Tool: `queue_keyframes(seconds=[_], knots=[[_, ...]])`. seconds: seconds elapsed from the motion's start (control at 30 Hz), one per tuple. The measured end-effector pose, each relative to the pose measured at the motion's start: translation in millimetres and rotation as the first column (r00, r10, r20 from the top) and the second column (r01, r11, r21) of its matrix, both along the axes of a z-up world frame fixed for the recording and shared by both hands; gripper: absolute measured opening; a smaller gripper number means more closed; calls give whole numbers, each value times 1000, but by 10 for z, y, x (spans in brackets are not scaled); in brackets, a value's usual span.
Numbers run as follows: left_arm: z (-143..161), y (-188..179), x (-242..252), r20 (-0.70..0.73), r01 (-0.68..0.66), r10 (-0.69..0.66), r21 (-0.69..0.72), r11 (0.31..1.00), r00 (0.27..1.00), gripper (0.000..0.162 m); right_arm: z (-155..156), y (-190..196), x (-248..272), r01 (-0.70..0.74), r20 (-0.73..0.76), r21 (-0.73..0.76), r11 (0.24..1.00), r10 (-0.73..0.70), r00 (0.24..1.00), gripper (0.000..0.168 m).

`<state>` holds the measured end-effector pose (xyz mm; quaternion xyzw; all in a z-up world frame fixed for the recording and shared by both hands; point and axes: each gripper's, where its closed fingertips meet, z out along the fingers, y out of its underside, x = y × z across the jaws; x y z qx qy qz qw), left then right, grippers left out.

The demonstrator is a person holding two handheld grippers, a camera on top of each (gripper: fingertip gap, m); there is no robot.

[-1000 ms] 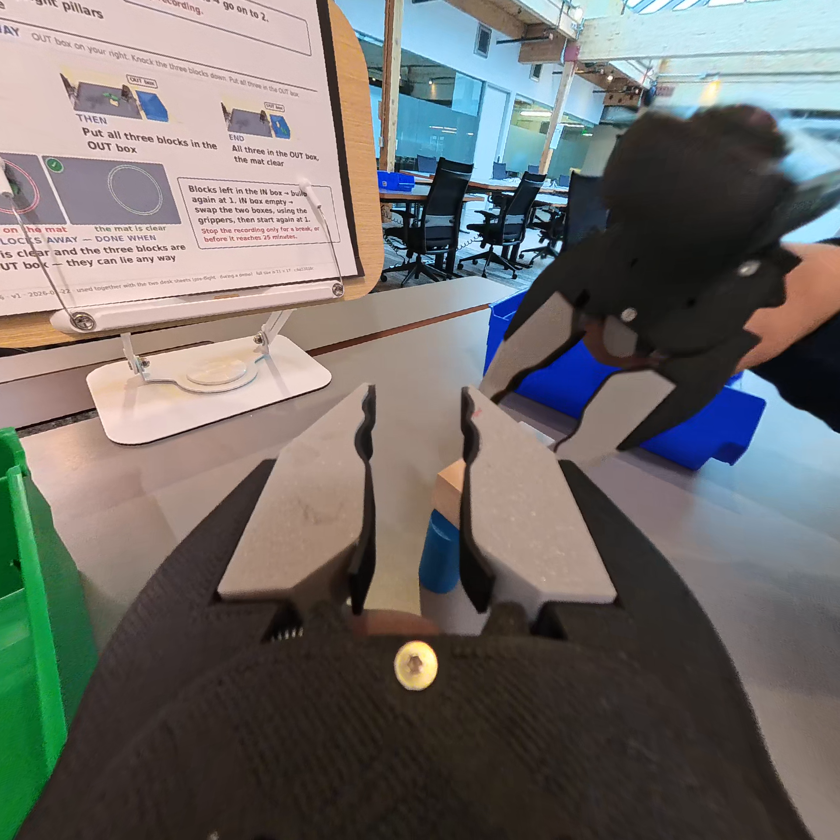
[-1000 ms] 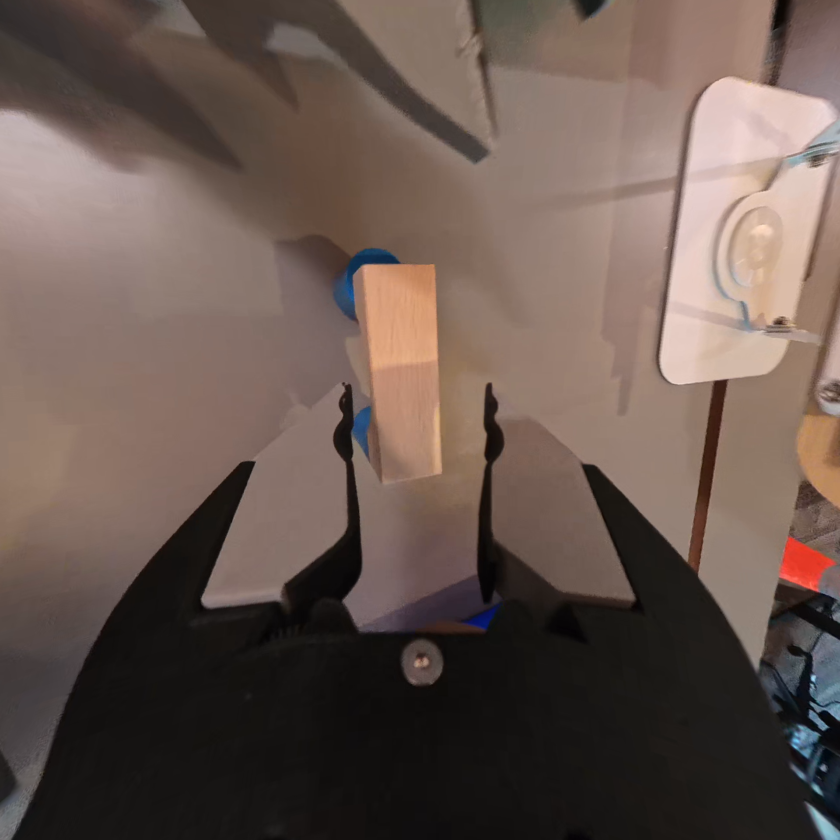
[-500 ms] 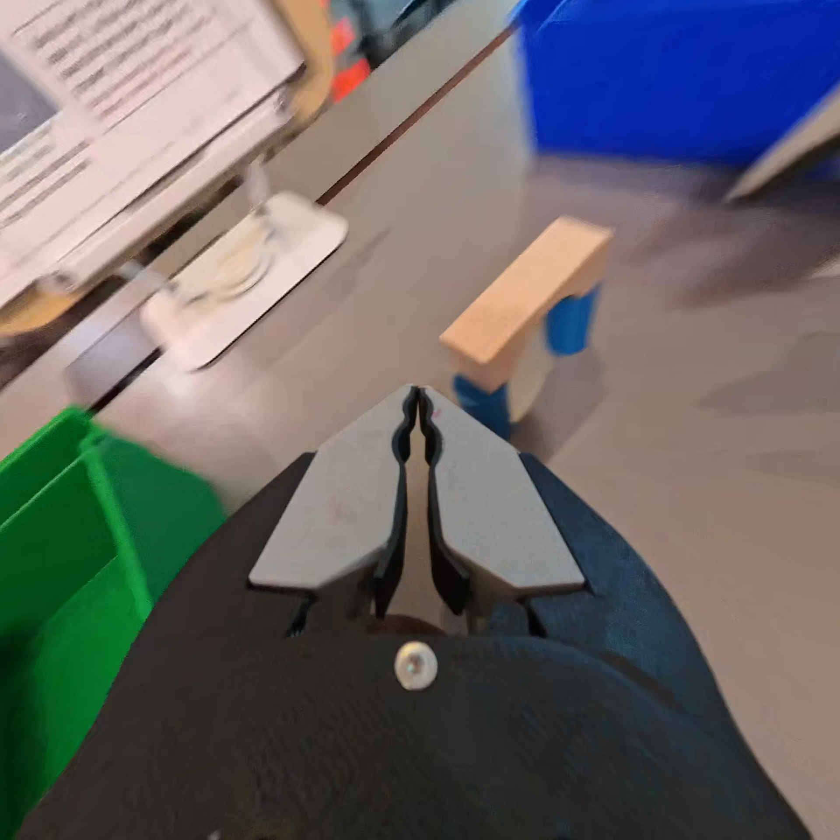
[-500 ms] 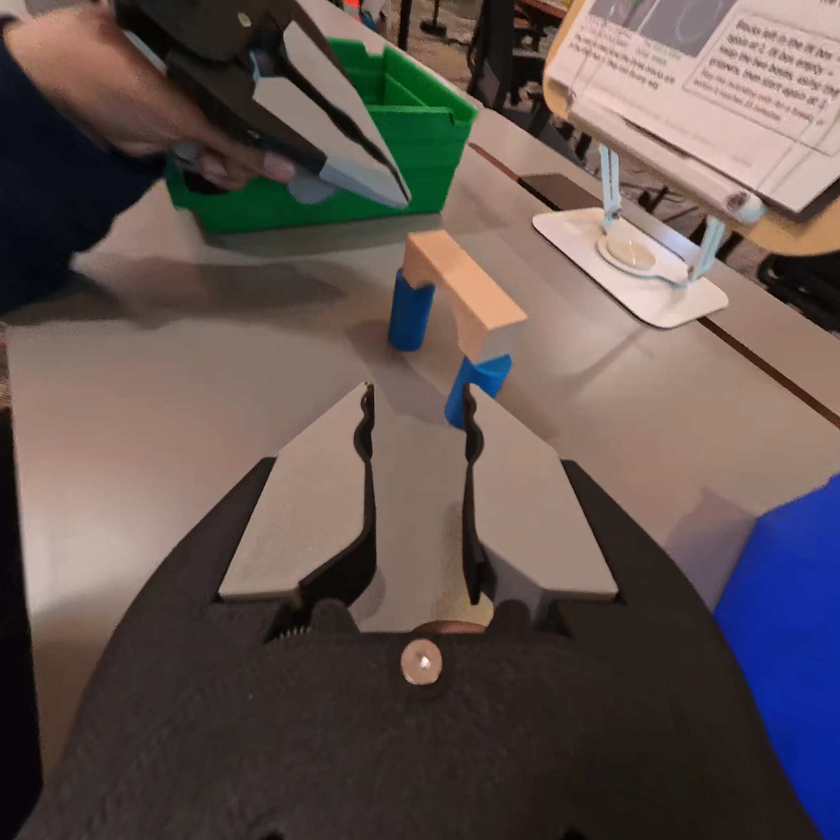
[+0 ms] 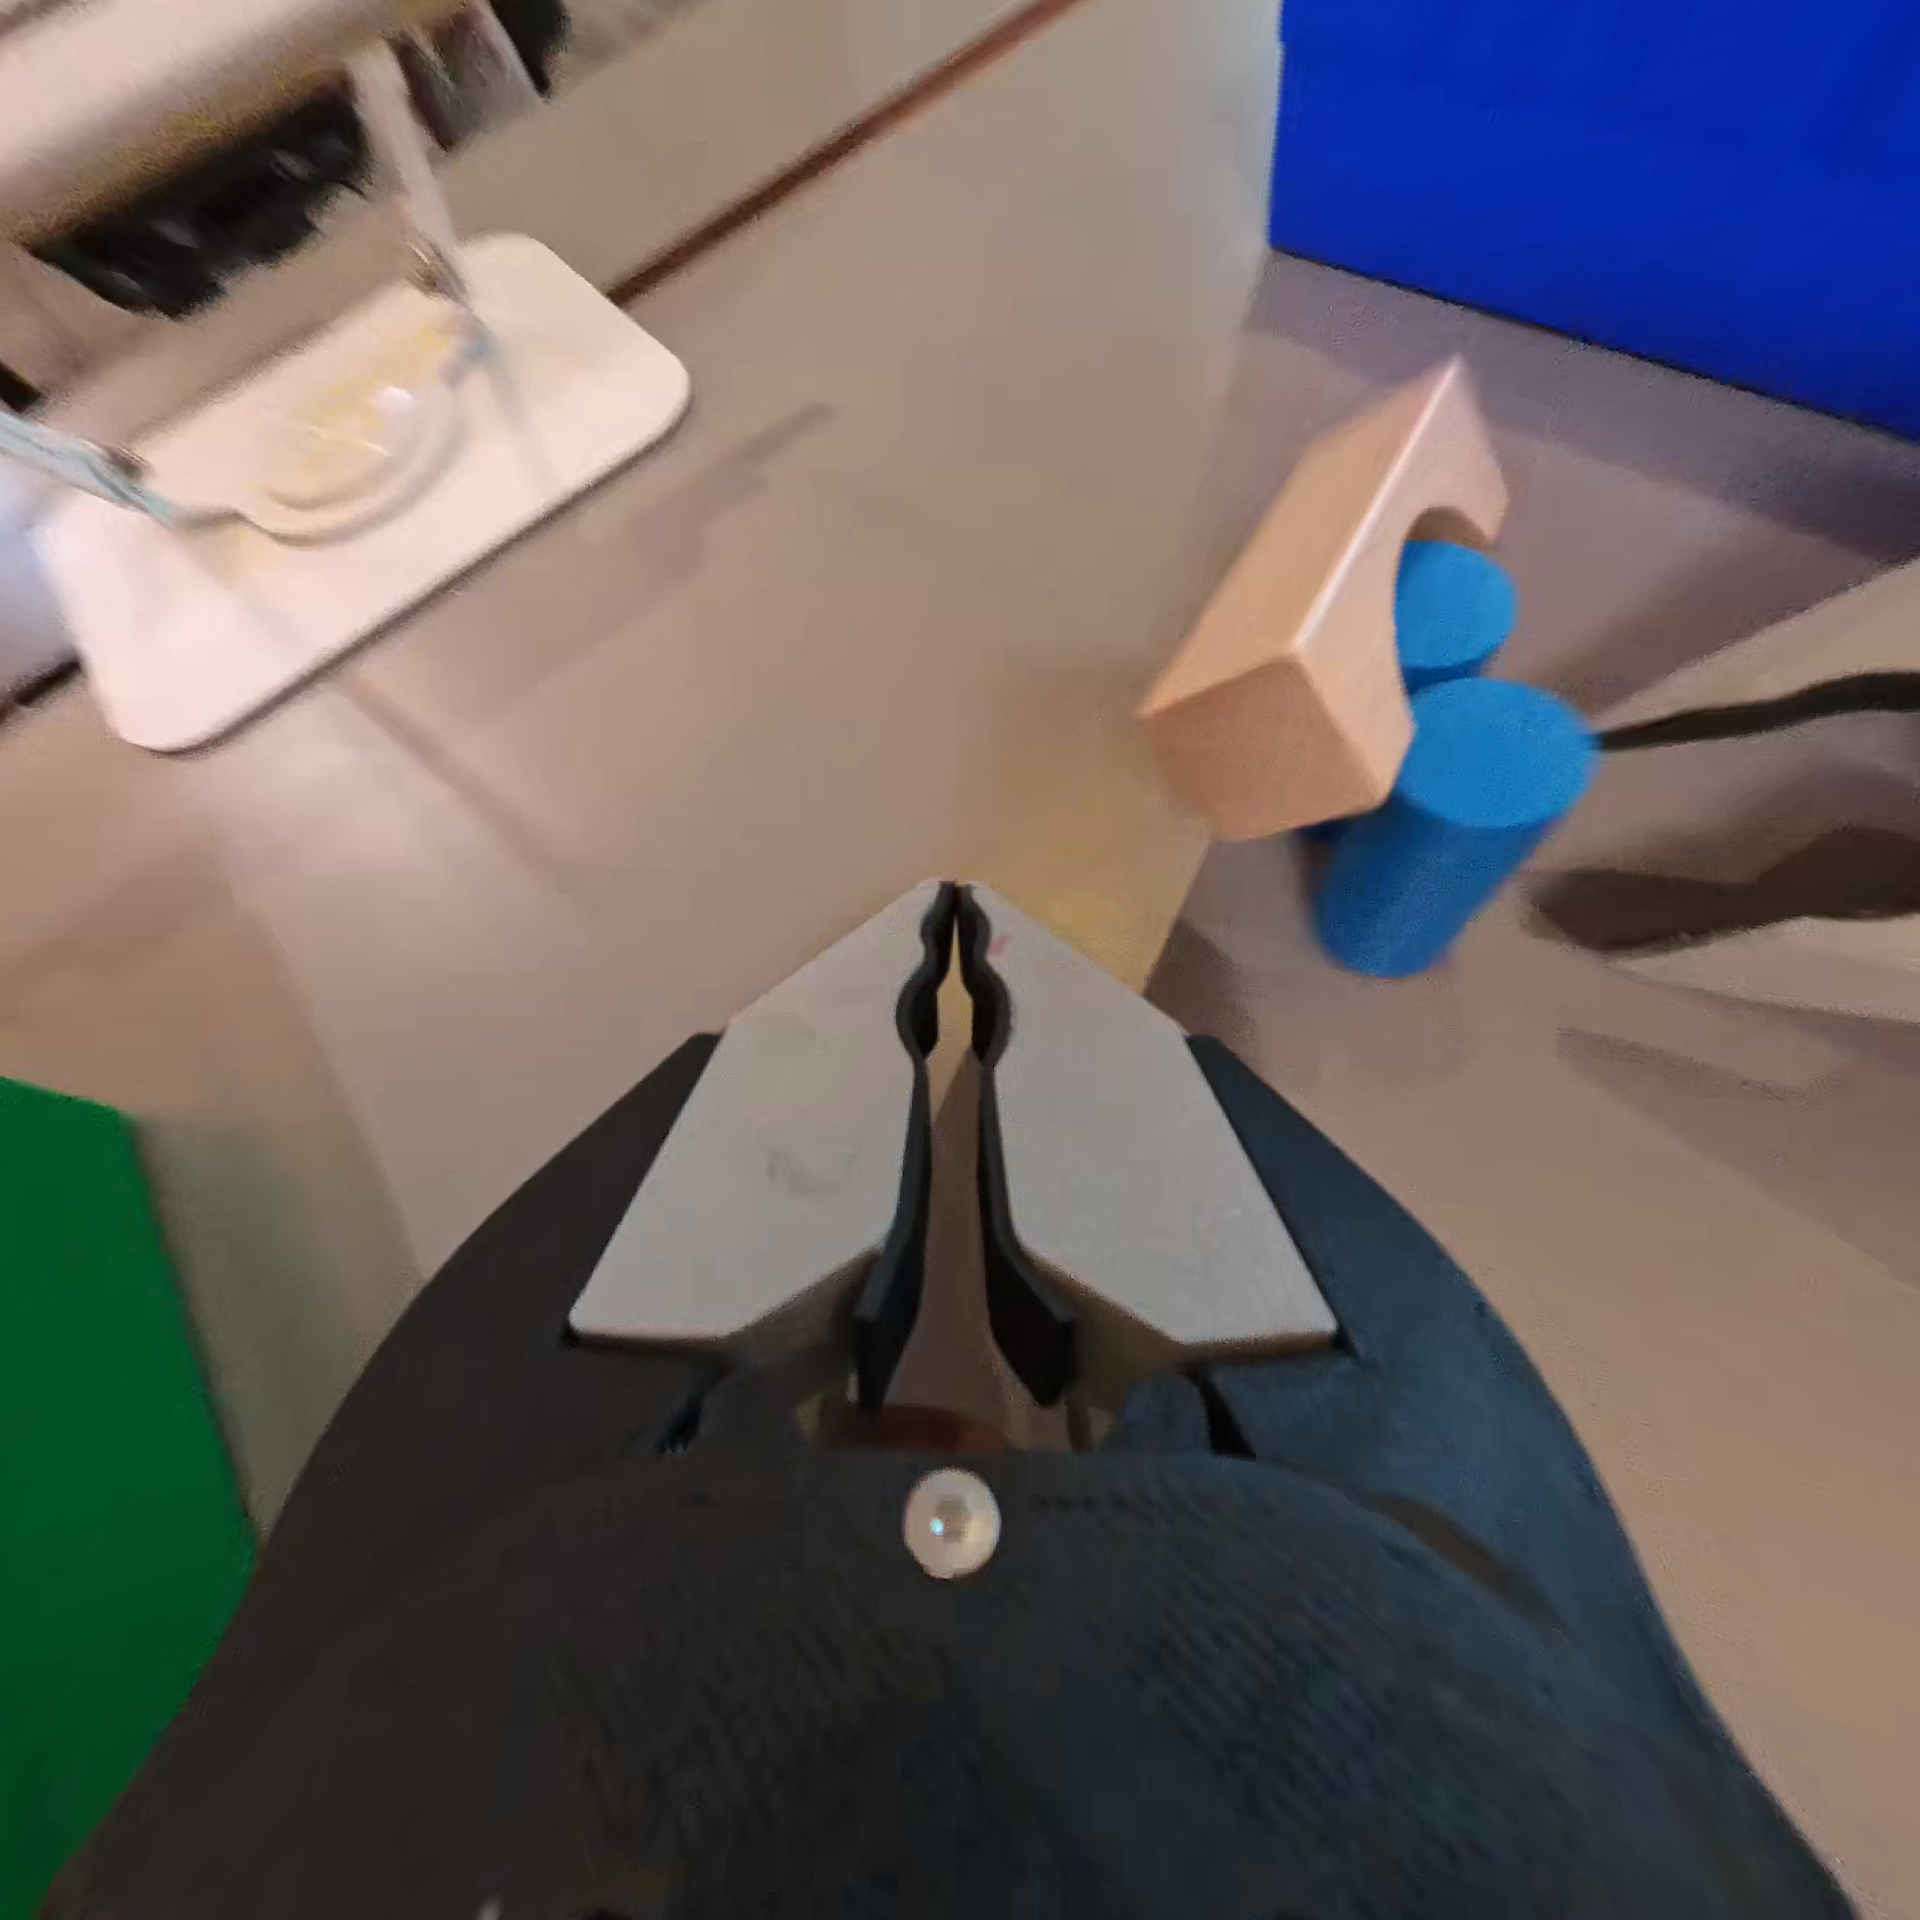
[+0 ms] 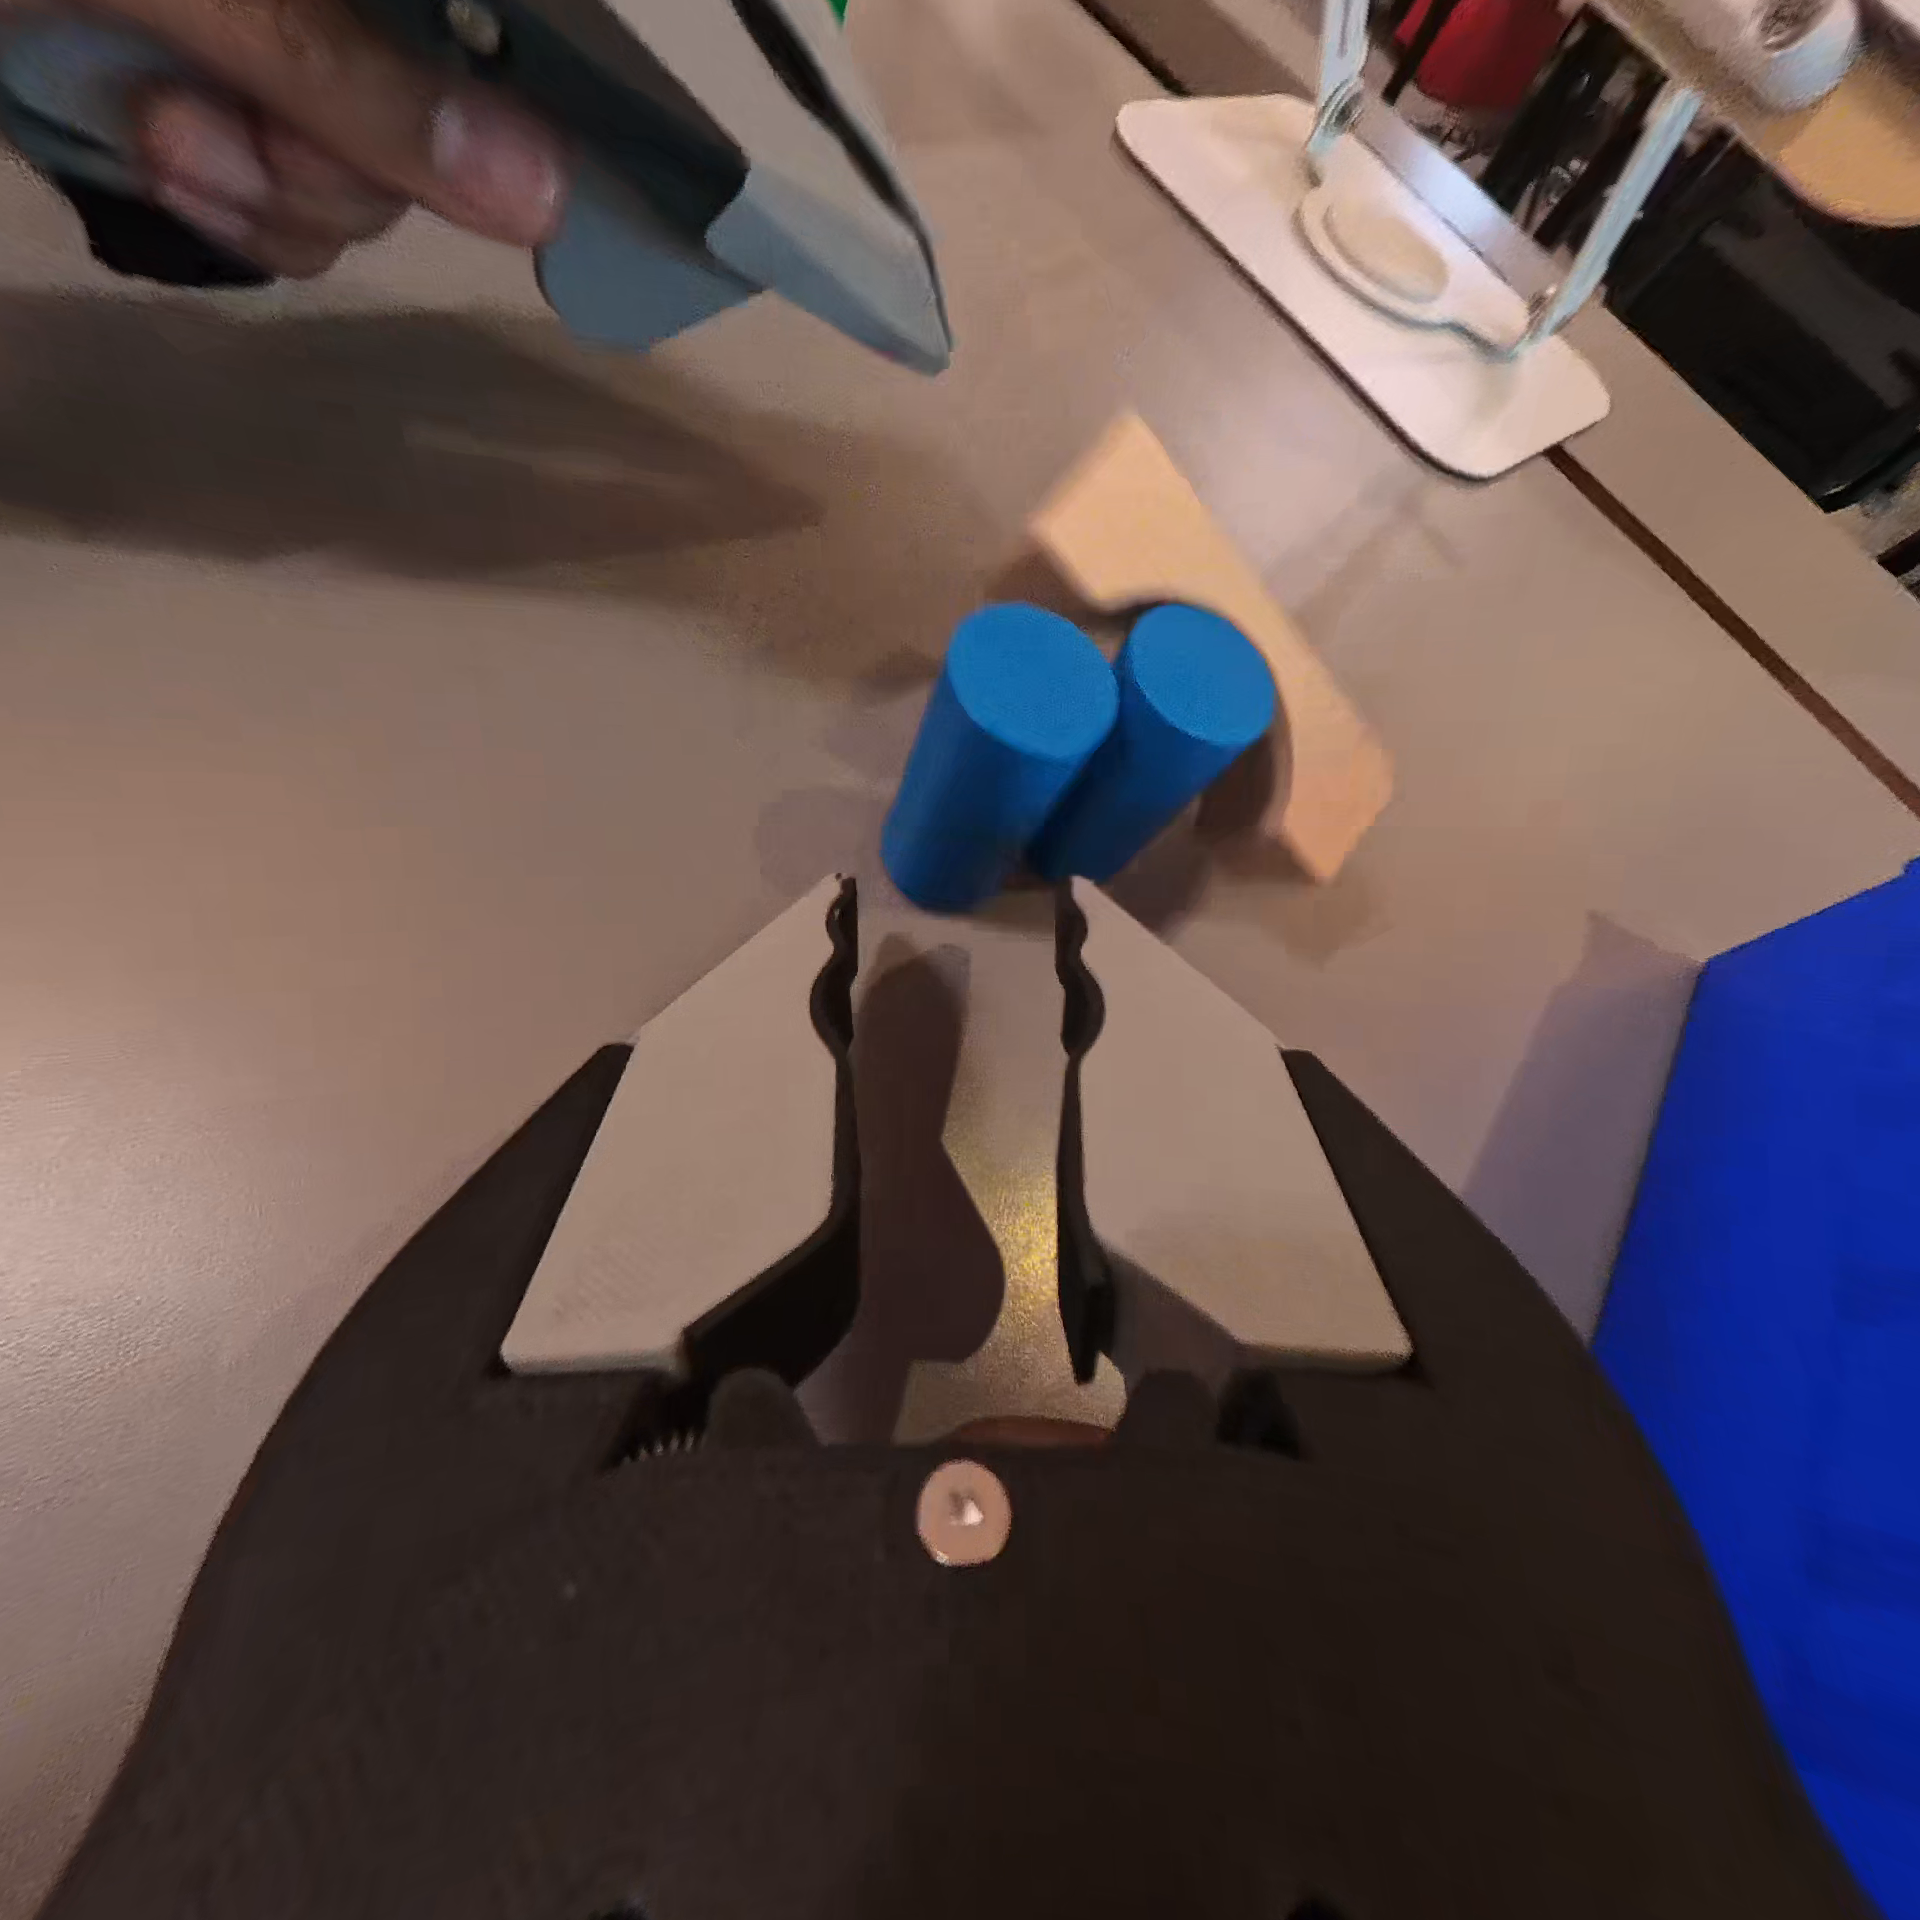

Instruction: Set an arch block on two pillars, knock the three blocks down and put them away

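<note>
Left gripper point(image 5: 954, 921): fingers clenched tip to tip, empty, above the table point(image 5: 727, 644).
Right gripper point(image 6: 954, 904): fingers released, empty, tips just short of the pillars.
Pillars point(image 6: 997, 769) point(image 6: 1153, 748): blue, tilted, touching side by side mid-table.
Arch point(image 5: 1320, 613): tipped against the pillars.
Blue bin point(image 5: 1600, 166): beyond the blocks.

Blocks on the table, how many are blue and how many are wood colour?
Blue cylinder blocks: 2, the nearer pillar and the farther pillar, lying side by side.
Wood-coloured arch block: 1, toppled behind them.
Total: 3 blocks.
</note>
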<state>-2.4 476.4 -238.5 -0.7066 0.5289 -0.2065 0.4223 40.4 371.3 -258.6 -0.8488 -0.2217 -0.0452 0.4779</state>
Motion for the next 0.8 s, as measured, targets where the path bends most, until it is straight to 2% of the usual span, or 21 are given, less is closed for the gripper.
queue_keyframes(seconds=[0.1, 0.2, 0.4, 0.47, 0.53, 0.6, 0.67, 0.73, 0.8], knots=[[-33, -55, 16, 13, 30, -30, -32, 999, 999, 0, -15, 24, 6, 6, 53, 9, 1000, -6, 999, 37], [-105, 36, -24, -34, -1, 1, 13, 1000, 999, 0, 27, 28, 30, 17, 84, 46, 999, -21, 996, 36], [-208, 78, -64, -98, -12, 18, 61, 998, 995, 0, 66, -32, 226, 98, 49, 56, 994, -101, 994, 36], [-193, 98, -73, -87, -28, 32, 54, 998, 996, 0, 28, -68, 335, 167, 13, 20, 986, -167, 986, 26], [-169, 110, -79, -68, -39, 42, 33, 999, 997, 0, 39, -50, 572, 304, 41, 26, 952, -304, 952, 0], [-118, 120, -72, -42, -44, 46, 37, 998, 998, 0, 66, 37, 757, 407, 97, 42, 912, -409, 907, 0], [-41, 132, -62, -10, -56, 56, 60, 997, 998, 0, 61, 203, 678, 394, 92, 26, 919, -395, 914, 1], [48, 160, -70, 27, -79, 77, 86, 993, 997, 0, 132, 380, 374, 292, -3, 32, 956, -292, 956, 0], [147, 221, -107, 70, -114, 107, 104, 988, 992, 0, 348, 443, 61, 172, -103, 115, 978, -161, 982, 2]])
